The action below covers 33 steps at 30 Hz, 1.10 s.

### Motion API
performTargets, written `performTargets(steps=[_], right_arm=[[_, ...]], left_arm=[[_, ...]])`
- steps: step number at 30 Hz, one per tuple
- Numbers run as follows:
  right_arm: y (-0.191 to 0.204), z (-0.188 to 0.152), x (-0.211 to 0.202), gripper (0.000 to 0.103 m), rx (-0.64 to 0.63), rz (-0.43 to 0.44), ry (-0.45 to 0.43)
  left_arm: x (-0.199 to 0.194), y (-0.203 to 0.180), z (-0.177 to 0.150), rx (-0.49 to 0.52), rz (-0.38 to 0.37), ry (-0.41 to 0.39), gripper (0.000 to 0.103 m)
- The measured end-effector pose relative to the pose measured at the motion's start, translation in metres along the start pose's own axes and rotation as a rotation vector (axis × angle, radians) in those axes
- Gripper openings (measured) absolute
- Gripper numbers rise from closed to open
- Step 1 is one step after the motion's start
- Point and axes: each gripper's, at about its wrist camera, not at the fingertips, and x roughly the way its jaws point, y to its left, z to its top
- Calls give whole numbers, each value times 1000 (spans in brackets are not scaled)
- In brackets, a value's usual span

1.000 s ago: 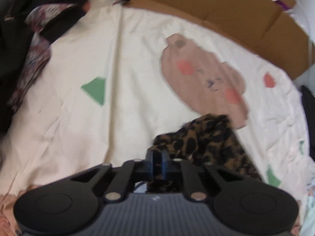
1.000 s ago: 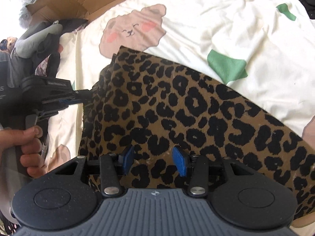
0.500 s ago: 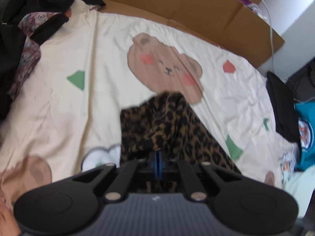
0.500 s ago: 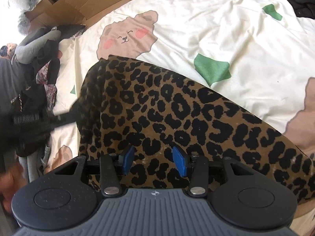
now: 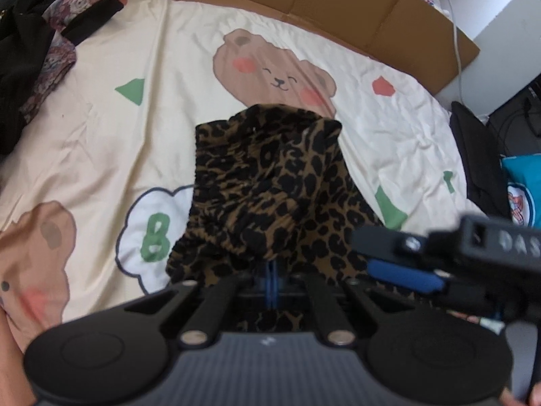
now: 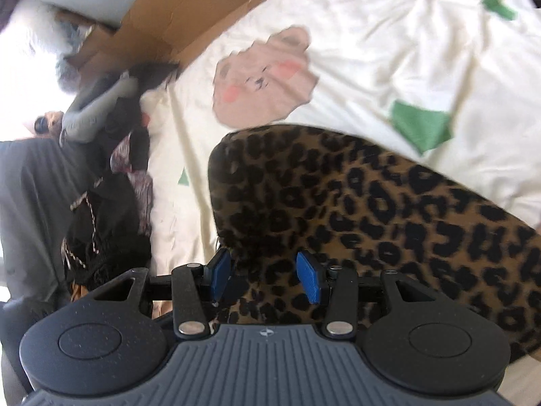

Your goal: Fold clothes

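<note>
A leopard-print garment (image 5: 270, 176) lies bunched on a cream bedsheet with bear prints (image 5: 111, 142). My left gripper (image 5: 272, 270) is shut on the garment's near edge, and the cloth rises in a heap just ahead of it. In the left wrist view one blue pad (image 5: 402, 275) of the right gripper reaches in from the right, beside the cloth. In the right wrist view my right gripper (image 6: 265, 275) stands open just over the leopard-print garment (image 6: 372, 209). Its pads are apart and do not press the cloth. The garment's left end there is a rounded fold.
A pile of dark and floral clothes (image 5: 33, 50) lies at the sheet's left edge, also seen as the dark pile (image 6: 108, 223). Cardboard (image 5: 338, 3) lines the far edge. A black item (image 5: 473, 159) and a teal garment (image 5: 524, 186) lie at the right.
My left gripper drew the garment's edge back over the cloth, so it now heaps up. It has left the right wrist view. The right gripper now shows in the left wrist view.
</note>
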Motion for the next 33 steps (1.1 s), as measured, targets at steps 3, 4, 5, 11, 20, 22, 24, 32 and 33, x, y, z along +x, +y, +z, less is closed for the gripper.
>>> performTargets(steps=[3, 4, 5, 11, 20, 22, 24, 32, 33], right_arm=[[3, 8, 22, 51, 0, -7, 64], [3, 9, 29, 51, 13, 1, 83], [3, 11, 35, 51, 24, 13, 98], [3, 13, 61, 51, 87, 52, 135], [4, 15, 73, 35, 178, 134, 113], [3, 14, 75, 18, 175, 113, 112], [0, 12, 73, 13, 187, 121, 101], [-12, -2, 53, 11, 250, 151, 64], [-13, -4, 50, 11, 253, 149, 62]], left_arm=[[1, 3, 0, -7, -6, -2, 1], [1, 3, 0, -11, -9, -2, 1], [2, 4, 0, -12, -11, -2, 1], [4, 4, 0, 5, -12, 2, 1], [7, 3, 2, 48, -9, 13, 1], [7, 3, 3, 52, -5, 15, 1], [7, 5, 3, 41, -11, 25, 1], [-15, 11, -6, -104, -31, 14, 7], [-19, 13, -8, -137, -25, 4, 7]])
